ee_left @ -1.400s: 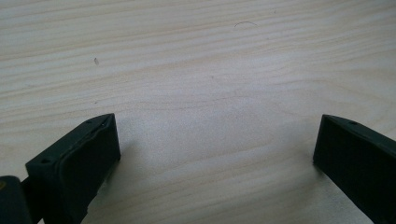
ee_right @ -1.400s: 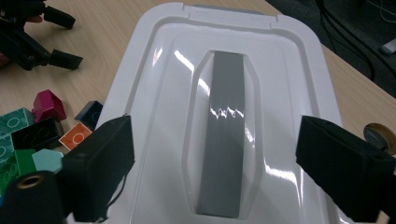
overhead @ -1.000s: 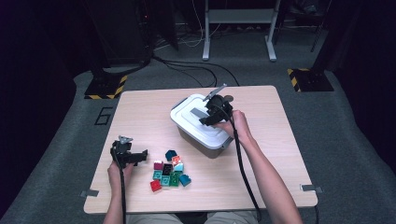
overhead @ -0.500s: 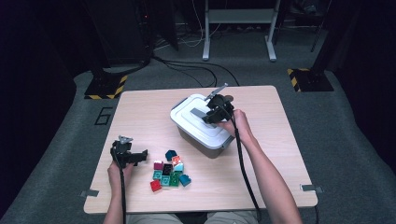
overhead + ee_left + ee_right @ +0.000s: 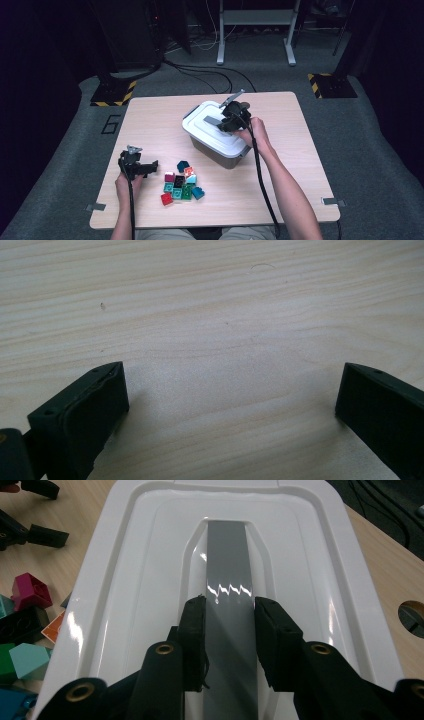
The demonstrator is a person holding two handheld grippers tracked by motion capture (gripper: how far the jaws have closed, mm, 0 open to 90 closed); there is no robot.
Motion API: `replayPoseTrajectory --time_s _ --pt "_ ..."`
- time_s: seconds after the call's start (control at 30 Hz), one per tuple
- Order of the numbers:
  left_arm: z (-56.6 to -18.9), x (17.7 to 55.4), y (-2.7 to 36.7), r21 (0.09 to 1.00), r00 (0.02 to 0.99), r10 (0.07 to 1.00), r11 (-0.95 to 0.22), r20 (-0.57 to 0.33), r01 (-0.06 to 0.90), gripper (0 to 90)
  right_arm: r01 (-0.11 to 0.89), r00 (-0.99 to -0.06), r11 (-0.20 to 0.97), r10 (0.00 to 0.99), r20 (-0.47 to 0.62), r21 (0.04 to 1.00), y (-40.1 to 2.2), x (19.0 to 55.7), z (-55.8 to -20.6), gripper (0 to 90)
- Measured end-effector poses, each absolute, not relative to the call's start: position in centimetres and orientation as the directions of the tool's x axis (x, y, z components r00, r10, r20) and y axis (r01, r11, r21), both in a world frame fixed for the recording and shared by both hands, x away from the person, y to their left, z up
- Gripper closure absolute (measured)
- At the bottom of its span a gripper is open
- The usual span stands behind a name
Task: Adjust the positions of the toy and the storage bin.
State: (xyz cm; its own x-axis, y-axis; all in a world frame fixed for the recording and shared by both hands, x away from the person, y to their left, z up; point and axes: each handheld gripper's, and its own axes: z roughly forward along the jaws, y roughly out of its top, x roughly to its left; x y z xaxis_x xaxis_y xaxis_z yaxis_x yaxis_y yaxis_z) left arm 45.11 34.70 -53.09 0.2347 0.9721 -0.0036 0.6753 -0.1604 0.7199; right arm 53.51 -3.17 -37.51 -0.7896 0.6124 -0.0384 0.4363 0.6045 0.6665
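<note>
A white lid covers a grey bin near the middle of the table. My right gripper sits on top of it, shut on the lid's flat grey handle; its pads press the handle's two long edges in the right gripper view. My left gripper rests low at the table's front left, pointing right toward a pile of coloured bricks. Its jaws stand wide apart over bare wood with nothing between them.
The bricks, red, green, teal, black and magenta, lie in front of the bin's left end. A round hole in the tabletop shows beyond the bin. Cables trail from both grippers toward the person.
</note>
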Motion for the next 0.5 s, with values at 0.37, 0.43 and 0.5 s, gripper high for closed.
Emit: replayPoseTrajectory --time_s 0.37,0.43,0.5 --pt "-53.1 45.1 34.7 0.720 0.234 0.972 -0.161 -0.003 0.675 0.2 0.423 -0.786 0.593 0.616 -0.047 0.685 -3.4 53.0 -36.6 66.8" --pt "-53.1 45.1 34.7 0.716 0.240 0.971 -0.168 0.001 0.677 0.2 0.420 -0.784 0.586 0.619 -0.047 0.693 -3.6 52.9 -36.3 66.8" --pt "-53.1 45.1 34.7 0.720 0.235 0.972 -0.161 -0.003 0.675 0.2 0.417 -0.785 0.577 0.618 -0.043 0.702 -3.9 52.8 -35.7 66.8"
